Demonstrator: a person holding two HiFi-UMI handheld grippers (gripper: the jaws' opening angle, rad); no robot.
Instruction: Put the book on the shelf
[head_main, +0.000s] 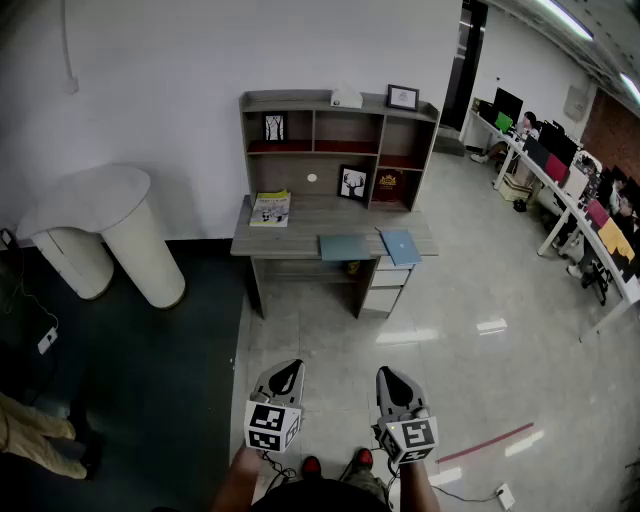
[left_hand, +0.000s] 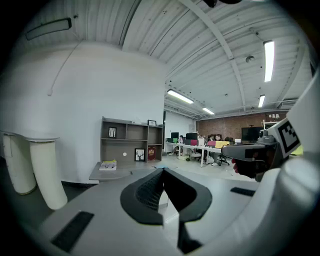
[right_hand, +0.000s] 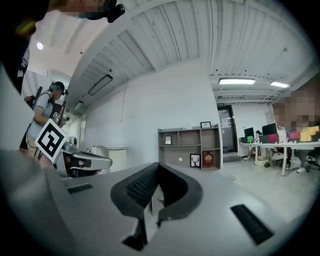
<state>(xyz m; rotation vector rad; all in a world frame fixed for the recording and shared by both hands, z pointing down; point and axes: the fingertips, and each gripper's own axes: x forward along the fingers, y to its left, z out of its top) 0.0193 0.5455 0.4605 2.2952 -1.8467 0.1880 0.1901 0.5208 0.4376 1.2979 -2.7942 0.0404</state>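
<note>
A grey desk (head_main: 300, 232) with a shelf hutch (head_main: 337, 135) stands against the white wall, a few steps ahead of me. Three books lie on the desktop: a yellow-and-white book (head_main: 270, 208) at the left, a teal book (head_main: 345, 247) in the middle and a blue book (head_main: 401, 246) at the right. My left gripper (head_main: 290, 367) and right gripper (head_main: 388, 373) hang low in front of me, far from the desk. Both are shut with nothing between the jaws. In the left gripper view the yellow-and-white book (left_hand: 108, 165) shows on the desk beyond the shut left gripper (left_hand: 163, 171). The right gripper view shows the shut right gripper (right_hand: 158, 165) and the hutch (right_hand: 190, 145).
A white rounded pillar-like stand (head_main: 125, 235) sits left of the desk on dark flooring. Drawers (head_main: 388, 285) hang under the desk's right side. Small picture frames (head_main: 352, 182) stand in the hutch. Office tables with seated people (head_main: 570, 190) line the right. A floor socket (head_main: 505, 495) lies near my feet.
</note>
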